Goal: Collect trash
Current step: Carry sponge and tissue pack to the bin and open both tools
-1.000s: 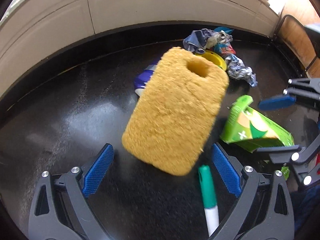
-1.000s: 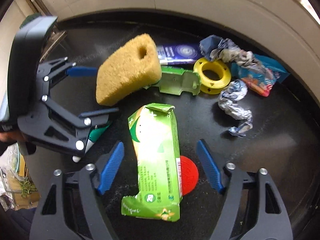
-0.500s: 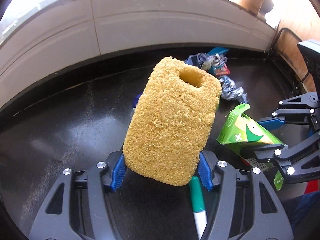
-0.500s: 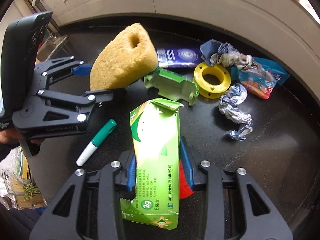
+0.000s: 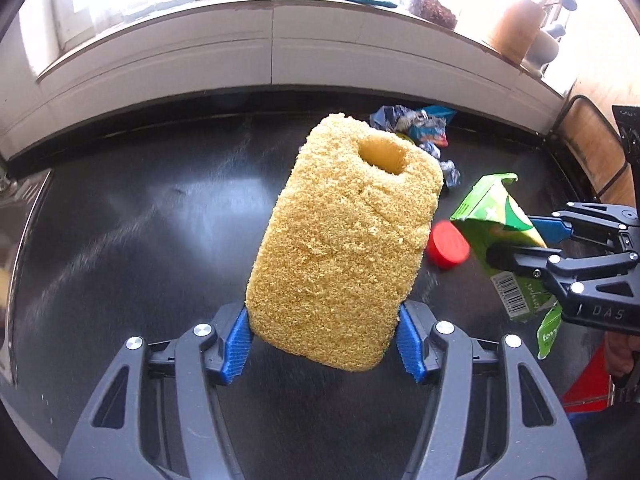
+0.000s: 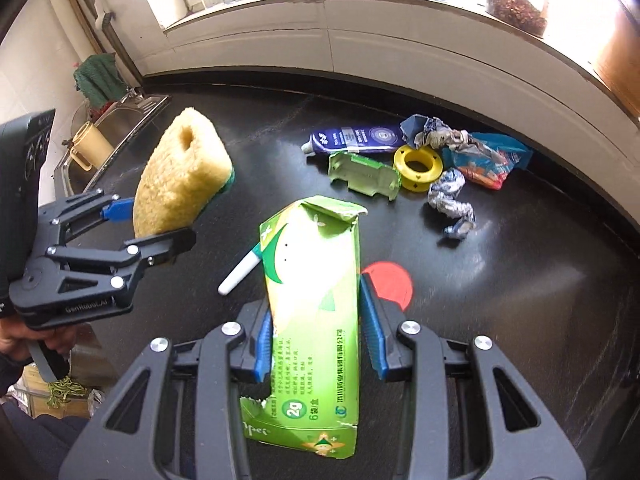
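My left gripper [image 5: 322, 344] is shut on a yellow sponge [image 5: 344, 240] with a hole near its top and holds it above the black counter [image 5: 140, 240]. The sponge also shows in the right wrist view [image 6: 180, 184]. My right gripper [image 6: 316, 340] is shut on a torn green carton [image 6: 316, 312] and holds it raised; the carton also shows at the right of the left wrist view [image 5: 504, 240]. On the counter lie a red lid [image 6: 390, 282], a green-capped marker [image 6: 240, 270], a blue tube [image 6: 356, 140], a green plastic piece [image 6: 362, 176], a yellow ring [image 6: 418, 164], crumpled foil [image 6: 450, 204] and wrappers [image 6: 480, 152].
A white tiled wall and window ledge [image 6: 360, 24] run behind the counter. A steel sink [image 6: 120, 124] with a yellow cup [image 6: 90, 146] sits at the far left. A wooden chair [image 5: 592, 148] stands at the right edge.
Both grippers closed, the left on the sponge and the right on the green carton, and lifted them off the counter. The red lid and marker are now uncovered.
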`<state>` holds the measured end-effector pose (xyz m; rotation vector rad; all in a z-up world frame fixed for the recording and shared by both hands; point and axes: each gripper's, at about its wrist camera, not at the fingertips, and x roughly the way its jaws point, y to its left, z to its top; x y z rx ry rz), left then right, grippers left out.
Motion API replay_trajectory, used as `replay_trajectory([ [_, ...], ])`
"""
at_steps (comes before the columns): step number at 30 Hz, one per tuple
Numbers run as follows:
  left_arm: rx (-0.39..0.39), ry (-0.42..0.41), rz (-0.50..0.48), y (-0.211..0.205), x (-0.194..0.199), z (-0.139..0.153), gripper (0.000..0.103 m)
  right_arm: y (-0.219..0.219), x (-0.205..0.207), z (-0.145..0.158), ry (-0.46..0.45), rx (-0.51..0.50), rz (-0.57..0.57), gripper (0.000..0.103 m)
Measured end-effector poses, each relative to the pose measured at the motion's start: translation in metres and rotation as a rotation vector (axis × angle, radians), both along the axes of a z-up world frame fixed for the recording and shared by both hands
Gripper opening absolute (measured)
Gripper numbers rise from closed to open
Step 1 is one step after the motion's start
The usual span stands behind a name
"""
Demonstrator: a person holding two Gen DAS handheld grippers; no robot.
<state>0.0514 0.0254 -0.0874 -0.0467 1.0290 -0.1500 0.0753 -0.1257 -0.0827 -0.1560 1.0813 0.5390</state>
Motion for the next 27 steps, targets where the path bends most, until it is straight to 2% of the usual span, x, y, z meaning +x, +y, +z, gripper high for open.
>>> replay_trajectory([
  [7,0.004,0.004,-0.017,-0.010,-0.027,0.001,0.060,-0.009,-0.037,-0.001,0.007,0.008,-0.022,0.038],
  [12,0.005,-0.011,-0.018,-0.010,-0.037,0.004,0.060,-0.010,-0.046,0.005,-0.013,0.004,-0.025,0.038],
  [15,-0.003,-0.027,0.012,-0.005,-0.043,0.007,0.060,-0.004,-0.048,0.011,-0.030,0.004,-0.008,0.038],
  [21,-0.004,-0.070,0.155,0.031,-0.077,0.019,0.060,0.041,-0.050,0.017,-0.046,0.010,0.102,0.038],
  [27,0.037,-0.081,0.360,0.090,-0.138,0.021,0.060,0.129,-0.069,0.011,-0.036,0.032,0.313,0.038],
])
